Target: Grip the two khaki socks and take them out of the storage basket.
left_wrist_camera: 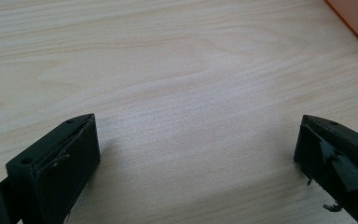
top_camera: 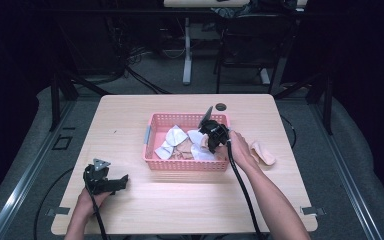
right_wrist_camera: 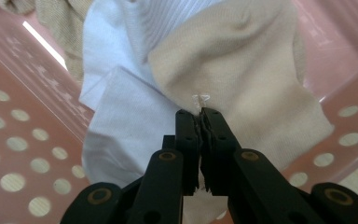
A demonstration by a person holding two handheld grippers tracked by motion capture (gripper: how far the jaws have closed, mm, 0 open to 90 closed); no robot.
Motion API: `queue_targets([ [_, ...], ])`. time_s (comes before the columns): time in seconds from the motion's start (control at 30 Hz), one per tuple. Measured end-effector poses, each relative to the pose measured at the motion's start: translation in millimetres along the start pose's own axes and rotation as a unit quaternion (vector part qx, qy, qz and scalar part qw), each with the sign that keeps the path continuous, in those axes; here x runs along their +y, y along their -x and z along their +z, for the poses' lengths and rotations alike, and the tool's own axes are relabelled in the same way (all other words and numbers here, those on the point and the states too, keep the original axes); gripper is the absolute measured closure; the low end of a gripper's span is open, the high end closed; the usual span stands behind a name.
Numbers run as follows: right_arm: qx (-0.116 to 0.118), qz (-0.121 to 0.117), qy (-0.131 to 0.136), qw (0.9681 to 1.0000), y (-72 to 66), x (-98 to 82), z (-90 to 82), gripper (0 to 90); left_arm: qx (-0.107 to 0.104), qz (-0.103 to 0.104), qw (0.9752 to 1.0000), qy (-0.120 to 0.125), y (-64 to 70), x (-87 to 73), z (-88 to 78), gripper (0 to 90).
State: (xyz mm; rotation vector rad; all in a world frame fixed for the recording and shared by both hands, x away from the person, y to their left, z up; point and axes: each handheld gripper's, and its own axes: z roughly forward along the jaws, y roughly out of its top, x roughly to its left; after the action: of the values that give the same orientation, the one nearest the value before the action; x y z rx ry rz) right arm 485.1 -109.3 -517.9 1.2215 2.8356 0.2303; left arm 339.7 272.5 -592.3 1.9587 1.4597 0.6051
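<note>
I see a dark room with grey floor around a light wooden table [top_camera: 130, 210]; a second desk's legs and cables stand behind it, too dim to detail. The table's far edge carries a small round grommet hole [top_camera: 221, 106].

Near the table's centre sits a pink perforated basket [top_camera: 180, 165]. Its contents: several white socks [top_camera: 176, 135], a beige-brown item [top_camera: 182, 154] low in the middle that I cannot identify, and a cream sock [right_wrist_camera: 242, 70] at the right end. Part of the basket's right interior is hidden behind my right hand [top_camera: 240, 147] and its tool.

The right gripper [top_camera: 211, 131] is over the basket's right end. In the right gripper view its jaws are closed together, pinching the edge of the cream sock, with a white ribbed sock [right_wrist_camera: 116, 121] lying directly beside and partly under it. The basket wall frames both sides of that view; the lower part of both socks is blocked by the jaws.

A peach-coloured sock [top_camera: 262, 152] lies on the table just right of the basket, near my right wrist.

The left gripper [top_camera: 111, 184] rests low at the table's front-left, well apart from the basket. Its jaws stand wide apart over bare wood, holding nothing. A corner of the basket is cut off at the top right of the left gripper view.
</note>
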Motion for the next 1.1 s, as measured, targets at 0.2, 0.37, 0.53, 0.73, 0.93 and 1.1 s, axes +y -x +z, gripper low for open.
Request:
queue_targets([
  [0.2,-0.001,-0.002,0.025,0.9997,-0.5,-5.3,-15.3,85.9,0.0,0.0,1.0,0.0,0.0,0.0,0.0,0.1],
  [0.37,0.004,0.0,0.041,0.9992,1.3,-10.1,-26.5,86.0,0.0,0.0,1.0,0.0,0.0,0.0,0.0,0.1],
  [0.53,0.014,0.005,0.063,0.9979,3.5,-12.0,-42.6,86.0,0.0,0.0,1.0,0.0,0.1,0.0,0.0,0.1],
  [0.73,0.029,0.005,0.085,0.996,4.3,-12.5,-58.7,86.0,0.0,0.0,1.0,0.0,0.1,0.0,-0.1,0.1],
  [0.93,0.036,0.009,0.104,0.9939,3.3,-10.4,-72.1,86.0,0.0,-0.001,1.0,-0.001,0.2,-0.1,-0.1,0.1],
  [1.1,0.03,-0.001,0.109,0.9936,4.5,-7.8,-85.8,86.0,0.0,0.0,1.0,0.0,0.2,0.0,-0.1,0.1],
])
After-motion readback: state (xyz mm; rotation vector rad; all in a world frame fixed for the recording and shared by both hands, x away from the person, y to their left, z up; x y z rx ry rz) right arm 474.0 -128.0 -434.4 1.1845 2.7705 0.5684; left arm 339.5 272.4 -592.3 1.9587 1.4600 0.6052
